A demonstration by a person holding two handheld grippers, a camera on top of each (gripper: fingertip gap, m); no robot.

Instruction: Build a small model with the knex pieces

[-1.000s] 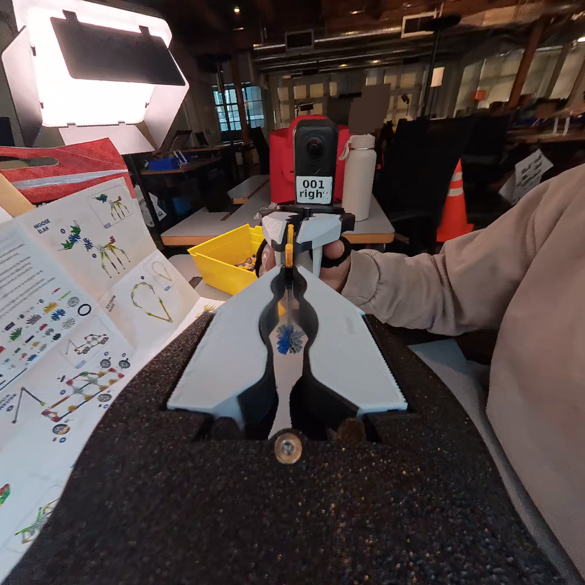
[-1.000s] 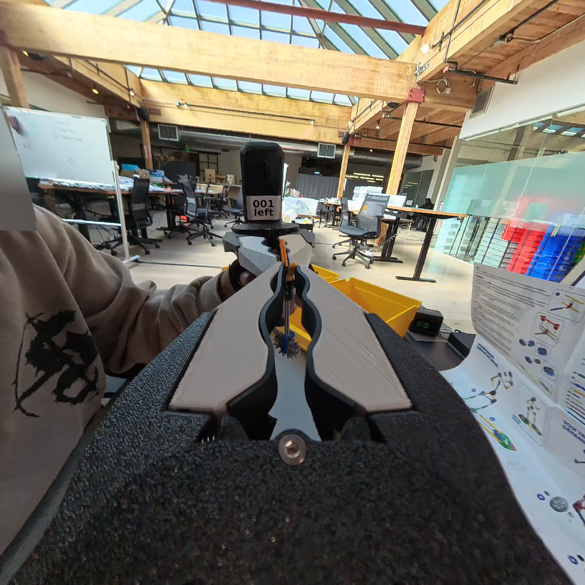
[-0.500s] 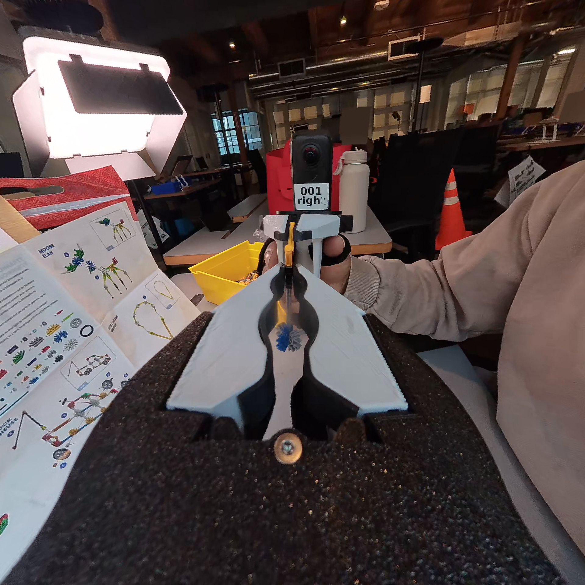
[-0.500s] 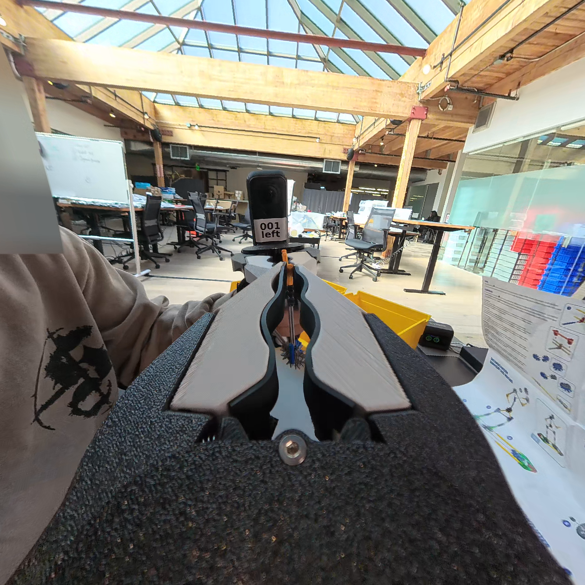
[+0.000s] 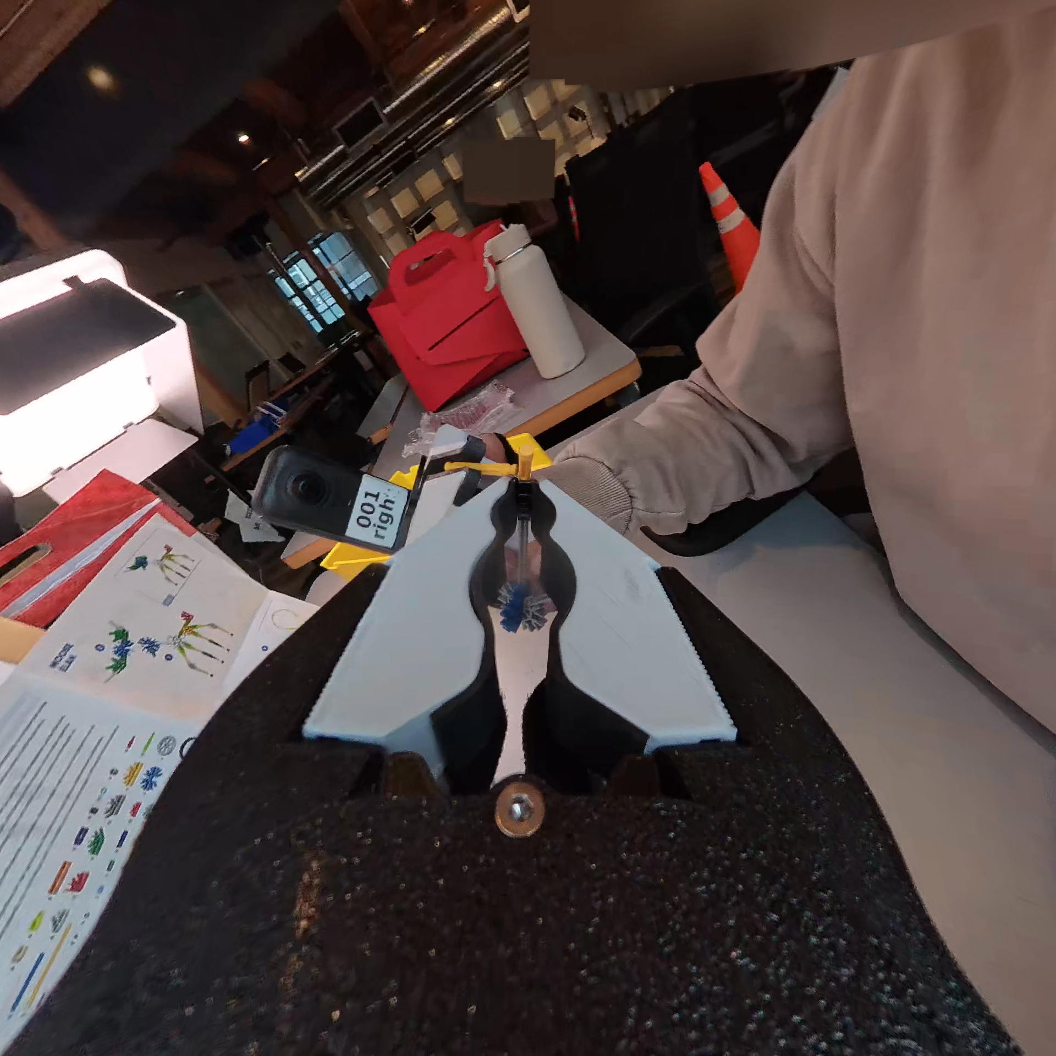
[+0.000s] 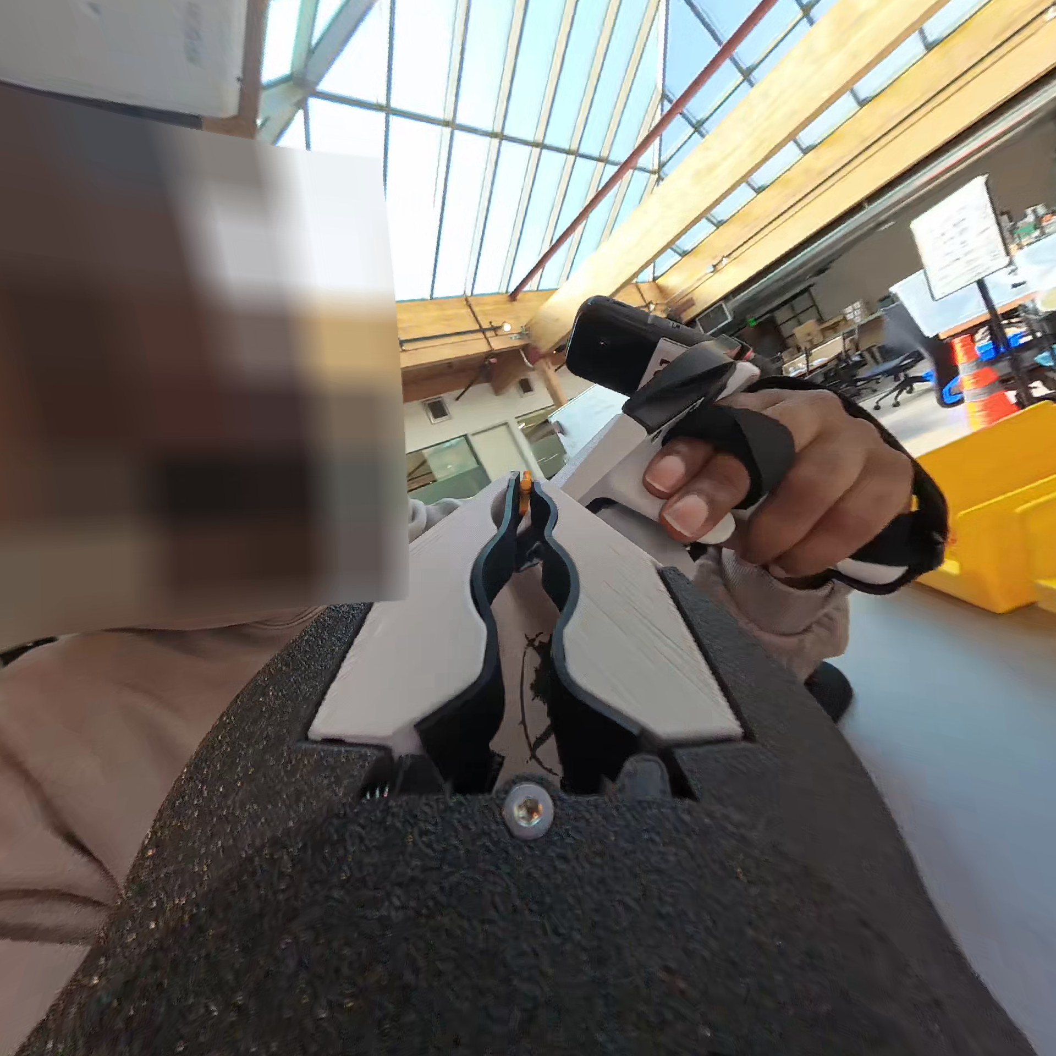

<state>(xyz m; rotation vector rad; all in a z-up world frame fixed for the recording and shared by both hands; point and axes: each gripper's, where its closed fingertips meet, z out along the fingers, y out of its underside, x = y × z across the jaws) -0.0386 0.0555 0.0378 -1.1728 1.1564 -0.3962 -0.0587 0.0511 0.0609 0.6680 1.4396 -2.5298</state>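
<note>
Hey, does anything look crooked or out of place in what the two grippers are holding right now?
Nothing looks damaged. The left hand-held gripper is shut on a clear rod with a blue-grey connector; a yellow rod sticks out sideways at its tip. The right hand-held gripper pinches an orange piece.

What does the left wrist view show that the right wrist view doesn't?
Only the left wrist view: the clear rod with a blue and grey spiky connector, the red paper bag, the white bottle, the printed instruction sheet.

Only the right wrist view: the glass skylight roof, the hand gripping the other handle.

Both: the small orange piece pinched at shut fingertips, yellow bin, beige sleeve.
</note>
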